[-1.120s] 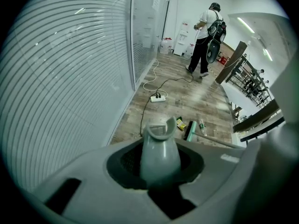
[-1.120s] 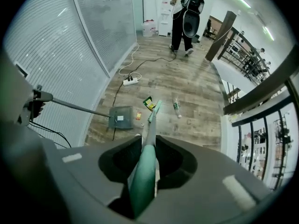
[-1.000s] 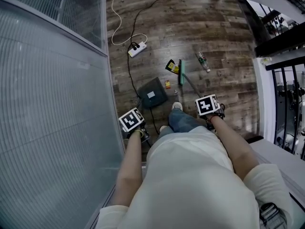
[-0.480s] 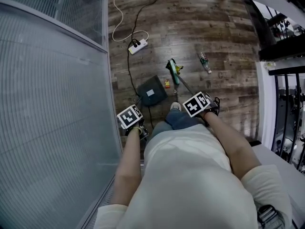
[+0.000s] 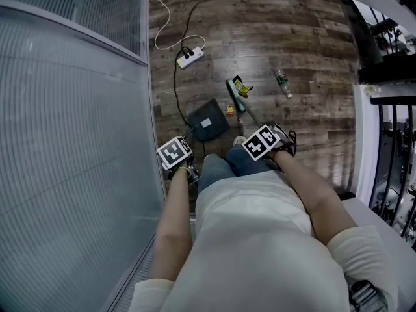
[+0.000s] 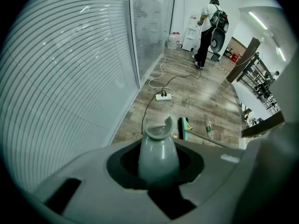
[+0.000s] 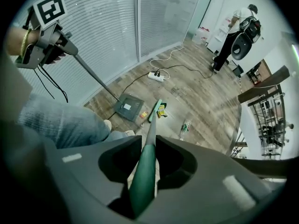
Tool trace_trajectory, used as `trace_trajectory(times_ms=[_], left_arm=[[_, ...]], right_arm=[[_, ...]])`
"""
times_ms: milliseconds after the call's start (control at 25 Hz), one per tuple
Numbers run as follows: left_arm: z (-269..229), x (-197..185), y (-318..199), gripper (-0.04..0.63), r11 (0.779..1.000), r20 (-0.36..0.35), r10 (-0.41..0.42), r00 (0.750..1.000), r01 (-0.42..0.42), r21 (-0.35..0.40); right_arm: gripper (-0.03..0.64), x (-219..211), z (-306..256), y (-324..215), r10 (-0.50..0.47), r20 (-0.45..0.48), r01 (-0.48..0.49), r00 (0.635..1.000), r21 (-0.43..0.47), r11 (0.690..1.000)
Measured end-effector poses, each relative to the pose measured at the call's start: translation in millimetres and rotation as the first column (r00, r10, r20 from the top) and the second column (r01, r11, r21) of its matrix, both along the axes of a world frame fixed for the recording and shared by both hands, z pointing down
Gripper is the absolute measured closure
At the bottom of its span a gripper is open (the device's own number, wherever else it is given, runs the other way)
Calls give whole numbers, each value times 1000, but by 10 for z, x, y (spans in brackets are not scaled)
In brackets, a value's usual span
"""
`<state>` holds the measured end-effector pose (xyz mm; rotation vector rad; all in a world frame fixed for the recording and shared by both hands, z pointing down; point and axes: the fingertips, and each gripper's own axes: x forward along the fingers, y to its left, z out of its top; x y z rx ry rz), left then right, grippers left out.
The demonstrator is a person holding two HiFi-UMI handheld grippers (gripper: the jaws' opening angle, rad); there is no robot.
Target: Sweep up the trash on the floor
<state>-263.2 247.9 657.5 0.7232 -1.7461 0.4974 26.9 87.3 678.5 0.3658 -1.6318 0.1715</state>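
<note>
My left gripper (image 5: pixel 177 156) (image 6: pixel 159 146) is shut on the grey handle of a dark dustpan (image 5: pixel 208 119) (image 7: pixel 129 107), which rests on the wood floor ahead of my feet. The right gripper (image 5: pixel 263 142) (image 7: pixel 147 160) is shut on the green broom handle (image 7: pixel 144 183). The green broom head (image 5: pixel 232 86) (image 7: pixel 155 109) (image 6: pixel 185 128) lies just right of the dustpan. A yellow wrapper (image 5: pixel 244 86) (image 7: pixel 162 109) touches the head's right side. Between head and dustpan lies a small orange scrap (image 5: pixel 229 110) (image 7: pixel 143 115). A plastic bottle (image 5: pixel 282 82) (image 7: pixel 185 128) (image 6: pixel 210 129) lies farther right.
A glass wall with blinds (image 5: pixel 71 129) runs along the left. A white power strip (image 5: pixel 189 58) (image 7: pixel 156 76) with cables lies beyond the dustpan. Black racks (image 5: pixel 390 70) stand at the right. A person with a backpack (image 6: pixel 208 27) stands far down the room.
The right gripper has shifted left, and the broom head has swung left, from the wrapper's right side to its left. The left gripper and dustpan have barely moved.
</note>
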Motion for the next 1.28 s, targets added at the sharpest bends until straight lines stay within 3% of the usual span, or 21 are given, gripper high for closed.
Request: trace_trajectory(times_ms=[160, 240, 400, 600, 800, 1000, 1280], left_arm=[[-15, 6, -110, 506, 1000, -27, -8, 1000, 9, 6], [-60, -143, -131, 506, 1000, 37, 7, 999, -7, -11], [-9, -119, -122, 506, 1000, -13, -11, 1000, 11, -19], [-37, -200, -116, 506, 1000, -21, -13, 1000, 12, -16], [-25, -219, -110, 506, 1000, -25, -13, 1000, 13, -16], [-1, -182, -156, 506, 1000, -57, -15, 998, 15, 9], [-28, -267, -68, 506, 1000, -31, -9, 999, 9, -8]], right_arm=[[515, -66, -1, 52, -28, -10, 28, 1000, -5, 1000], [515, -105, -4, 96, -60, -17, 60, 998, -4, 998], [515, -171, 7, 259, -132, -30, 131, 991, -16, 991], [515, -298, -3, 410, -188, -18, 187, 982, -41, 982], [515, -393, -4, 478, -135, -6, 134, 991, -73, 988], [515, -472, -6, 512, -13, 8, 14, 1000, -113, 993], [515, -541, -50, 599, 104, 26, -99, 994, -158, 982]])
